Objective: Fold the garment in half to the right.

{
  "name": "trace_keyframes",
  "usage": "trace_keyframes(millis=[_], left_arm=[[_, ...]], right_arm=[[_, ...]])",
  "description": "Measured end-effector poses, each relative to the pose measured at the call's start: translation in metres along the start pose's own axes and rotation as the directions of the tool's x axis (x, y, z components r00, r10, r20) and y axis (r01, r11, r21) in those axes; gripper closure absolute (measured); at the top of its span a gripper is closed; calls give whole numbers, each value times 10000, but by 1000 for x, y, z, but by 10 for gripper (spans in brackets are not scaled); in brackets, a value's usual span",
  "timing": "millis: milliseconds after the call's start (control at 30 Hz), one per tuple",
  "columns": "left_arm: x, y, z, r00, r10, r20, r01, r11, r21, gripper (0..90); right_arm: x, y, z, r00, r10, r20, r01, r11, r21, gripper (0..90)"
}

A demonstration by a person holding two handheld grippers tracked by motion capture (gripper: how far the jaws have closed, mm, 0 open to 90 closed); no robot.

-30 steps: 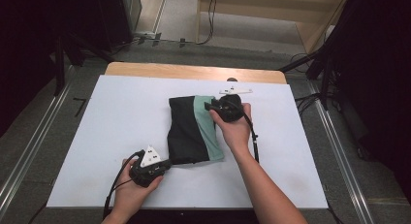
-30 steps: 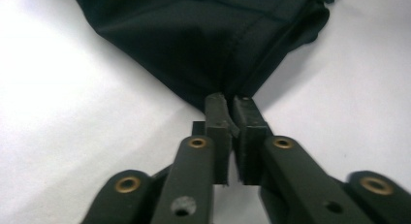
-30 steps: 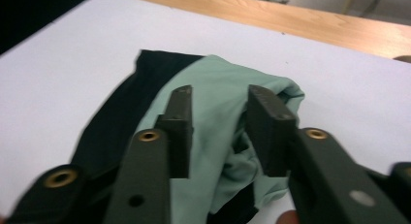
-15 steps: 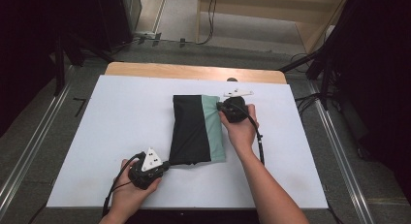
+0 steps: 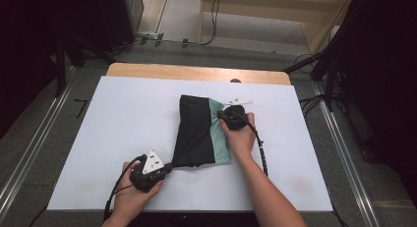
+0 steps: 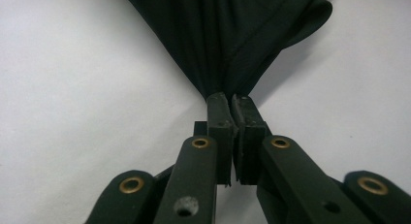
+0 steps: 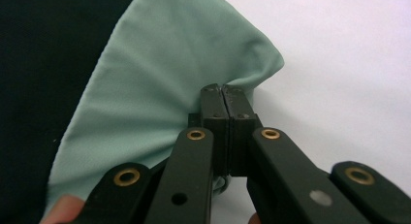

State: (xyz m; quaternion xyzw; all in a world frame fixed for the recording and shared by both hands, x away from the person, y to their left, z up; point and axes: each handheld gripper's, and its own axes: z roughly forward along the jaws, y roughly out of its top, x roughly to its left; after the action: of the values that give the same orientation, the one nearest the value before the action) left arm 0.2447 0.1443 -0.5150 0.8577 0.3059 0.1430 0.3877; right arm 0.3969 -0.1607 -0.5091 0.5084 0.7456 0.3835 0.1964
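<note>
A folded garment, black with a mint-green band along its right side, lies in the middle of the white table. My left gripper is shut on the black cloth's near left corner, which fans out from the jaws. My right gripper is shut on the green edge at the garment's right side; in the right gripper view the green cloth puckers at the closed tips, with black cloth to the left.
The white board rests on a wooden tabletop whose far edge shows. A grey three-cornered plate sits on my right gripper. Metal rails run along both sides, with dark equipment and cables beyond.
The garment has been spread flatter and shifted slightly right and toward the far side; my right gripper moved right with the green edge. My left gripper stayed near the front corner.
</note>
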Motion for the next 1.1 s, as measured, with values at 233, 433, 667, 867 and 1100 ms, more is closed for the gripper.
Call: trace_keyframes(millis=[233, 433, 667, 867, 1100], left_arm=[[6, -1, -13, 9975, -540, 467, 584, 9932, -1005, 543], [12, -2, -21, 9966, -781, 259, 810, 9865, -1420, 427], [15, -2, -28, 9960, -886, 97, 888, 9788, -1843, 328], [19, -3, -35, 9953, -967, 62, 957, 9714, -2175, 197], [31, -6, -45, 9913, -1292, 267, 1317, 9546, -2672, 66]], right_arm=[[-3, 0, -11, 9984, 148, -551, -190, 9969, -764, 749], [3, 0, -26, 9961, -78, -883, -36, 9918, -1280, 599], [9, -7, -42, 9947, -246, -996, 80, 9864, -1640, 519], [7, -17, -58, 9932, -279, -1131, 38, 9782, -2078, 297], [4, -31, -77, 9908, -333, -1315, 3, 9699, -2433, 0]])
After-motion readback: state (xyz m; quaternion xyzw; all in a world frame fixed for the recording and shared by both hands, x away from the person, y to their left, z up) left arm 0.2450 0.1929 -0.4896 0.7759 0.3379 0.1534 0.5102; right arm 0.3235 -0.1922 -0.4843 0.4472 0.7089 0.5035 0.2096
